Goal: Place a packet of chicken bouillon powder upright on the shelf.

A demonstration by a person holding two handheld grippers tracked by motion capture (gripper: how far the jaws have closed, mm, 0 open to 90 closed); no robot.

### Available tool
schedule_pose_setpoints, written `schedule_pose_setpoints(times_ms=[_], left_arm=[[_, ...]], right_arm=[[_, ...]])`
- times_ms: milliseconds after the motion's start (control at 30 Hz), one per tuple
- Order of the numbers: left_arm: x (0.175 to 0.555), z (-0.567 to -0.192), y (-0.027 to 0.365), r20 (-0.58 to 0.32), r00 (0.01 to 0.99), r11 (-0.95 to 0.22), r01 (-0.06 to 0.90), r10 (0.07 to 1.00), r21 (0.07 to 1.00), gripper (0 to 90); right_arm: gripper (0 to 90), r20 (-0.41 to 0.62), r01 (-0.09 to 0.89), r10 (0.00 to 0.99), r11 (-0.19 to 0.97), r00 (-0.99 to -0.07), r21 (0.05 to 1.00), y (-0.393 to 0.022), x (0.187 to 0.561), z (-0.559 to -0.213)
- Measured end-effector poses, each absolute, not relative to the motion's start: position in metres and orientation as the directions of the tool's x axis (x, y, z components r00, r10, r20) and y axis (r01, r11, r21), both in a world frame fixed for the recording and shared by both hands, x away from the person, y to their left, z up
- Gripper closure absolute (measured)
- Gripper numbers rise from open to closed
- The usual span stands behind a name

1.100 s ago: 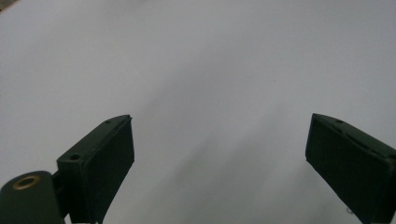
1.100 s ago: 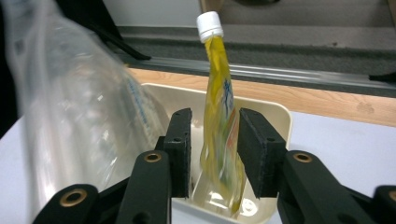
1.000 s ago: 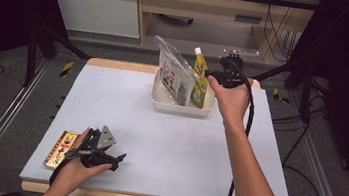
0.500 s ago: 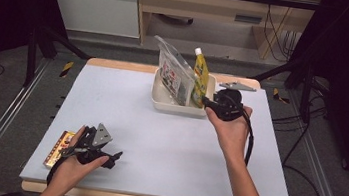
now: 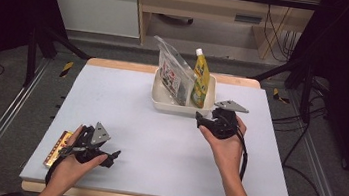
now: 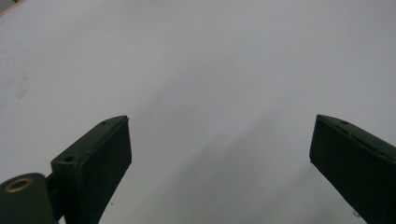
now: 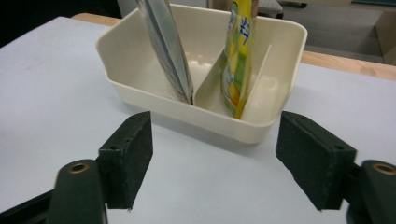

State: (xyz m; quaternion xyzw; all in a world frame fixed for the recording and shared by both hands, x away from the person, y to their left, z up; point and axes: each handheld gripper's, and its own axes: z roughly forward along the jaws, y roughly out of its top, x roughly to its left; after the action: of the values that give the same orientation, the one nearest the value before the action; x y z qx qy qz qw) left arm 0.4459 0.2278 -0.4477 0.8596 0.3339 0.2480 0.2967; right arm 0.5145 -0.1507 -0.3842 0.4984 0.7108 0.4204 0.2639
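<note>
A big pale grey table [image 5: 167,142] with a wooden edge is seen across the middle of the high view. A cream tub [image 5: 162,99] is set on it, just above the middle of the picture. The tub is split by thin walls into parts. A clear, flat bag [image 5: 171,75] is leaned in the left part, tilted to the upper left. A yellow squeeze pouch [image 5: 200,81] with a white cap is stood upright in the part next to it. The right gripper [image 5: 200,121] is held just below the tub, near the middle of the picture, and is aimed at it. In the right gripper view its jaws are spread wide, with nothing between them, and the tub is seen just past them. The left gripper [image 5: 114,153] is held at the lower left, low over the table. Its jaws are spread wide too, with bare table between them. A small flat yellow packet [image 5: 57,148] is laid at the lower left edge of the table, just beside the left hand [image 5: 70,168].
</note>
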Motion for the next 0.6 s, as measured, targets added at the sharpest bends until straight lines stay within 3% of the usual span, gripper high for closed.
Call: schedule_pose_setpoints(times_ms=[333,600], left_arm=[[0.446,-0.447,0.229,0.227,0.646,-0.597,0.436,0.729,0.674,5.4],[0.447,-0.447,0.231,0.225,0.636,-0.588,0.441,0.738,0.678,5.2]], right_arm=[[15.6,0.037,0.513,0.942,0.148,-0.333,0.846,-0.159,0.507,-0.402],[14.1,0.001,0.551,0.942,0.195,-0.335,0.811,-0.165,0.504,-0.416]])
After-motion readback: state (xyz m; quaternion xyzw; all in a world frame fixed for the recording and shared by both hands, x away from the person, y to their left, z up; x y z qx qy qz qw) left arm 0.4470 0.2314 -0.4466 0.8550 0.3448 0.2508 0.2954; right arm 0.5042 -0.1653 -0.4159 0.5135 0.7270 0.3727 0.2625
